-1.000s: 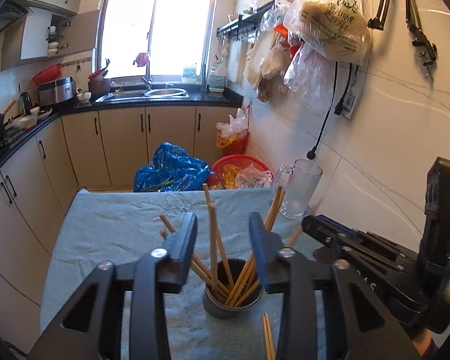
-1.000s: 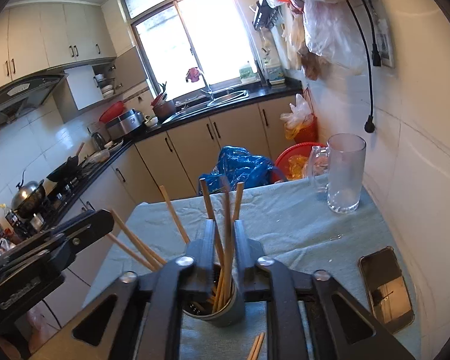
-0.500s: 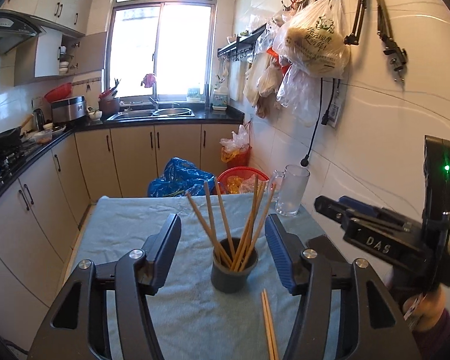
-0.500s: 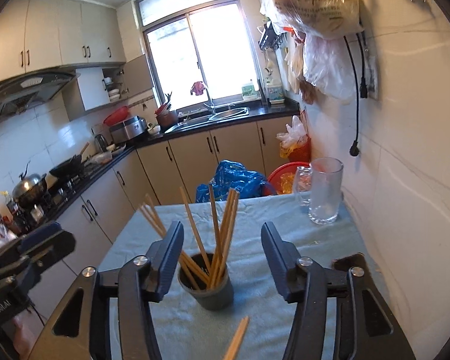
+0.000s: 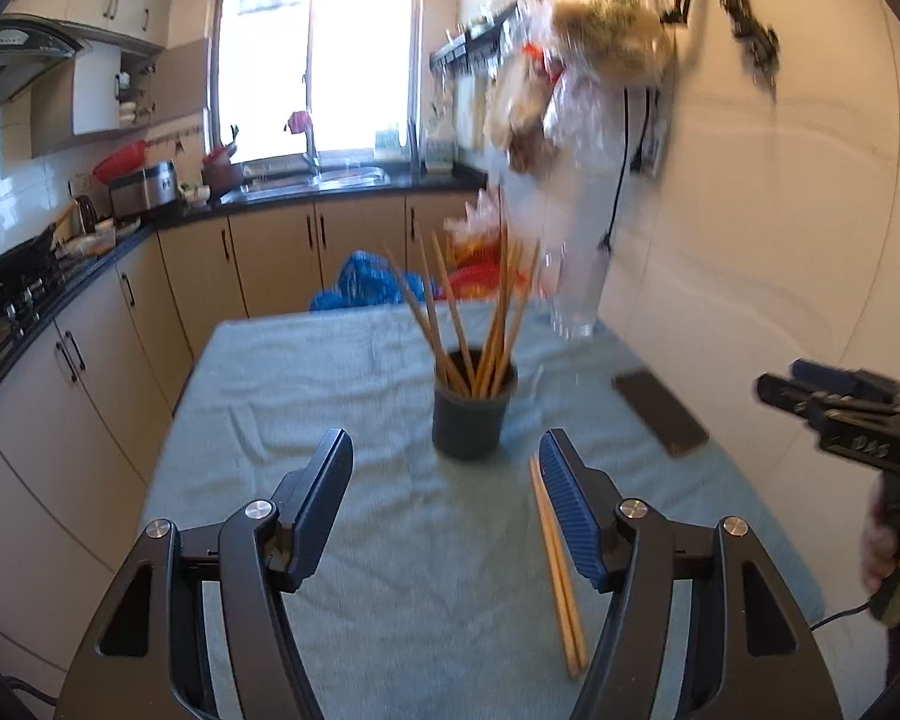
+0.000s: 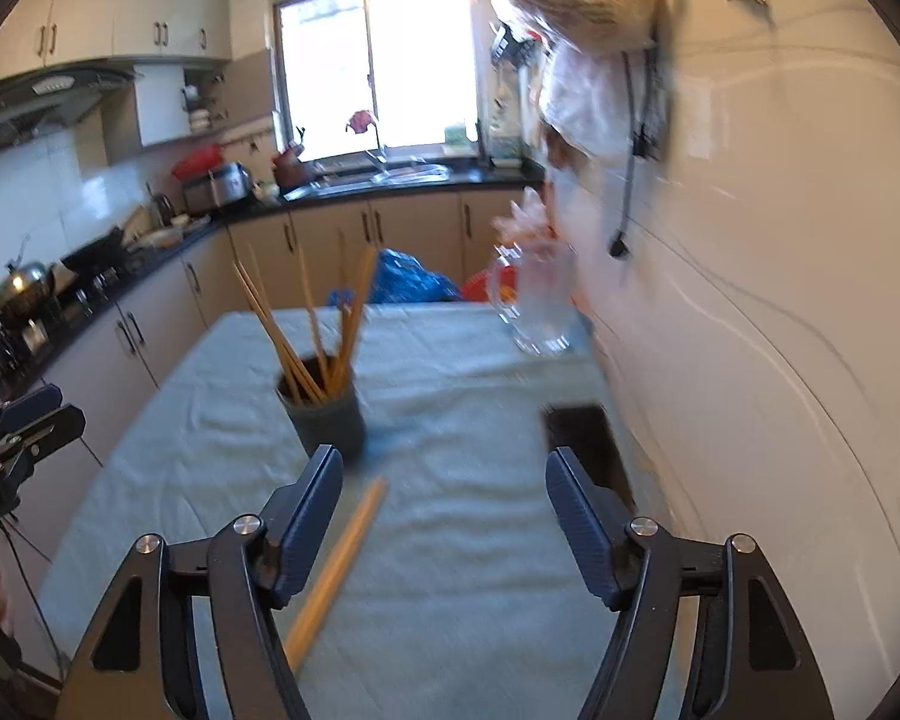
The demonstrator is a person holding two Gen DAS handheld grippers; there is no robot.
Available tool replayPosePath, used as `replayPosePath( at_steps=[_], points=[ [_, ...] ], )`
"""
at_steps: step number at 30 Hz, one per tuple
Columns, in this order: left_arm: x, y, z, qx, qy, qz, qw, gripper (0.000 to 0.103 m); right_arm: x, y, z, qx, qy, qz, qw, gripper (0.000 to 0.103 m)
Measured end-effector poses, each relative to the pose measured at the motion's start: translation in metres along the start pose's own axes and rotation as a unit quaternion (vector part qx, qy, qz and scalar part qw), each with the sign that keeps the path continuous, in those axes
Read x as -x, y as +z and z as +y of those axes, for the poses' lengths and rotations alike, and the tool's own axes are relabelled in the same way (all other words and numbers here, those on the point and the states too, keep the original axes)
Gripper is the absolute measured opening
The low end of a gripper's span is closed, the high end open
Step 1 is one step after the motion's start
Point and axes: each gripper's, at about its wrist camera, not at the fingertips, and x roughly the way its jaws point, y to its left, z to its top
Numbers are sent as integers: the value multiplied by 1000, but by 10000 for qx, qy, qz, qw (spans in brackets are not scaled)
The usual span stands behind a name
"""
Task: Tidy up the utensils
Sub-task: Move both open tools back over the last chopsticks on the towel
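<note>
Two chopsticks [image 5: 558,564] lie loose on the tabletop [image 5: 306,396] before the cup [image 5: 473,417], and with my left claw [image 5: 444,507] and right claw [image 6: 444,516] both just opening, empty, I may knock them off.

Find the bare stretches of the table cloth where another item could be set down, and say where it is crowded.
Free: the cloth left of the holder, and behind it toward the far edge. Crowded: the right side, with loose chopsticks, the phone and the glass mug.
</note>
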Motion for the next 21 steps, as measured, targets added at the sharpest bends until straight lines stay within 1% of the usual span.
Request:
replayPosePath(
  at_steps=[4,6,8,9,10,12,13,15,18,20,21],
  points=[
    [-25,-30,-8,-138,-78,454,9988,64,1,-33,-16,-195,-57,293,9994,75],
    [-43,-46,-17,-284,-159,739,9967,64,-5,-46,-22,-300,-23,423,9987,75],
    [-64,-60,-25,-393,-313,1093,9927,63,-14,-62,-25,-445,31,593,9972,75],
    [-74,-68,-28,-382,-430,1290,9900,57,-18,-68,-26,-512,73,663,9965,75],
    [-85,-75,-31,-334,-552,1494,9867,47,-22,-74,-27,-601,133,744,9953,75],
    [-100,-86,-35,-246,-723,1811,9805,36,-33,-84,-29,-774,272,894,9926,75],
    [-107,-91,-37,-202,-798,1928,9778,33,-38,-88,-29,-830,333,954,9914,75],
    [-118,-99,-44,-192,-893,2076,9739,31,-45,-94,-28,-872,399,1020,9902,75],
    [-129,-104,-54,-216,-1030,2184,9702,29,-54,-98,-24,-894,503,1086,9888,75],
    [-136,-105,-60,-240,-1072,2238,9684,26,-60,-101,-19,-895,558,1135,9879,75],
    [-138,-104,-61,-251,-1065,2272,9677,22,-63,-102,-19,-897,577,1159,9875,75]
  ],
)
